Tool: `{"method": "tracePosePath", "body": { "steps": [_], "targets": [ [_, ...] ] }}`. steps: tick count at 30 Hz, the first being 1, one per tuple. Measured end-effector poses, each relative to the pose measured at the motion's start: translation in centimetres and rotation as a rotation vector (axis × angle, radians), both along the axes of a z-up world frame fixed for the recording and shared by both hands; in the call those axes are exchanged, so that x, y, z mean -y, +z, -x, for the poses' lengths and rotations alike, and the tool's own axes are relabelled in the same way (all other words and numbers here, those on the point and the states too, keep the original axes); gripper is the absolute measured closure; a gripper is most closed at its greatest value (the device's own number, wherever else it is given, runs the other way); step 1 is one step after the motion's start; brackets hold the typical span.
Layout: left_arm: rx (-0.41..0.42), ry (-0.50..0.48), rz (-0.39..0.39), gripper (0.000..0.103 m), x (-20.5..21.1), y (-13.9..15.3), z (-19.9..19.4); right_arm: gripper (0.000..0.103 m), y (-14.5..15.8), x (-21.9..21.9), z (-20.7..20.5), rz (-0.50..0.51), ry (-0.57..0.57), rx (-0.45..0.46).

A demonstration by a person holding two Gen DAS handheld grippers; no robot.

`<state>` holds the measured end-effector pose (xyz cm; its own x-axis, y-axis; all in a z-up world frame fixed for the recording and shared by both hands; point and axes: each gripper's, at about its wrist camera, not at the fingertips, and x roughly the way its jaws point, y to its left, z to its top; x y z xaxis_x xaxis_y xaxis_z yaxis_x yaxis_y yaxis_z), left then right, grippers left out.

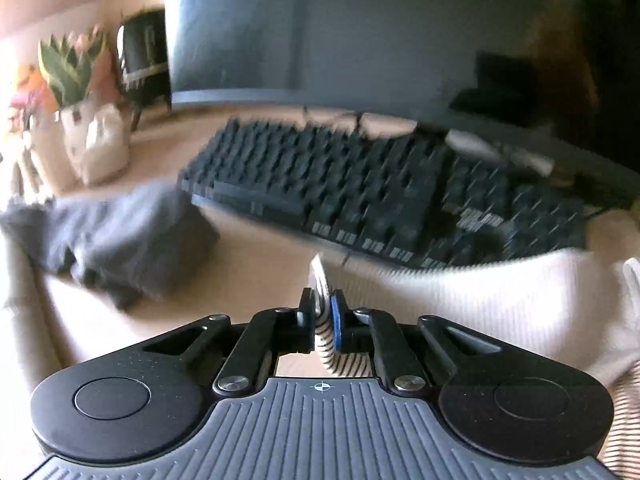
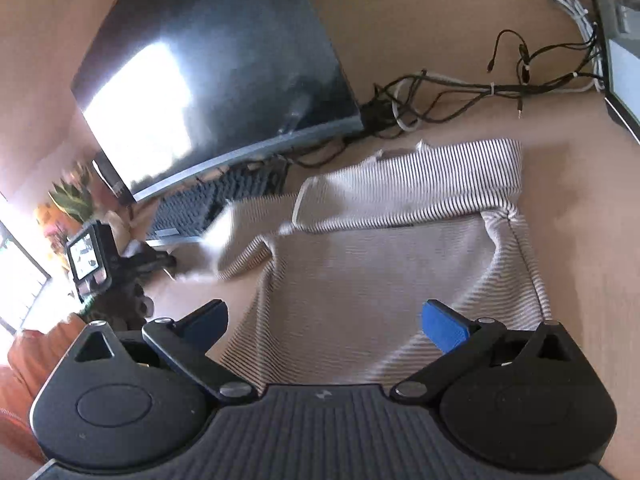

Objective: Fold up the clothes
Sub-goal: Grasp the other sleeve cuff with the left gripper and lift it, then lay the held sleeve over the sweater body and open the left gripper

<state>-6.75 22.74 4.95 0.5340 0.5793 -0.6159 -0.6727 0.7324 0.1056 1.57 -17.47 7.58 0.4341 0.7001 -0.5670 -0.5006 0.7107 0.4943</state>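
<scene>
Counter (image 2: pixel 400 32): a tan surface that carries everything else in both views.

Monitor (image 2: pixel 208 68): a dark curved screen standing at the back of the counter, with window glare on its left half in the right wrist view.

Shirt (image 2: pixel 372 276): a white garment with fine dark stripes, lying partly folded on the counter in front of the monitor. Its upper part is doubled over into a band across the top; one edge runs left towards the keyboard. In the left wrist view the cloth is blurred and lies against the keyboard's near edge.

Keyboard (image 1: pixel 360 192): black, lying flat under the monitor, blurred.

Dark cloth (image 1: pixel 116 236): a grey crumpled piece on the counter, left of the keyboard and apart from the shirt.

Plant (image 1: pixel 72 68): green spiked leaves in a white pot, at the far left of the counter.

Cables (image 2: pixel 480 88): a tangle of black and white leads behind the shirt, right of the monitor.

Left tool (image 1: pixel 322 312): fingers drawn together and clamped on a striped fold of the shirt, which passes between the pads and hangs below them.

Right tool (image 2: pixel 324 320): fingers wide apart above the near part of the shirt, with cloth showing between them; the pads grip nothing.
</scene>
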Motion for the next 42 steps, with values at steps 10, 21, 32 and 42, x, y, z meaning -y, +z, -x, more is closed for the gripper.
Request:
{"method": "tracePosePath", "body": {
  "steps": [10, 21, 32, 42],
  "targets": [
    [-0.039, -0.069, -0.261, 0.095, 6.5, 10.0, -3.1, 0.000, -2.0, 0.1, -2.0, -0.130, 0.047, -0.077],
    [0.023, -0.268, -0.453, 0.095, 16.2, 16.5, -6.8, 0.000, -3.3, 1.3, -2.5, -0.228, 0.081, -0.104],
    [0.084, -0.467, -0.493, 0.095, 23.8, 17.5, -10.0, 0.000, -3.9, 4.4, -2.9, -0.231, 0.024, -0.099],
    [0.117, -0.707, -0.444, 0.099, 32.4, 16.5, -13.1, 0.000, -5.8, 9.5, -2.3, -0.224, -0.140, -0.150]
  ]
}}
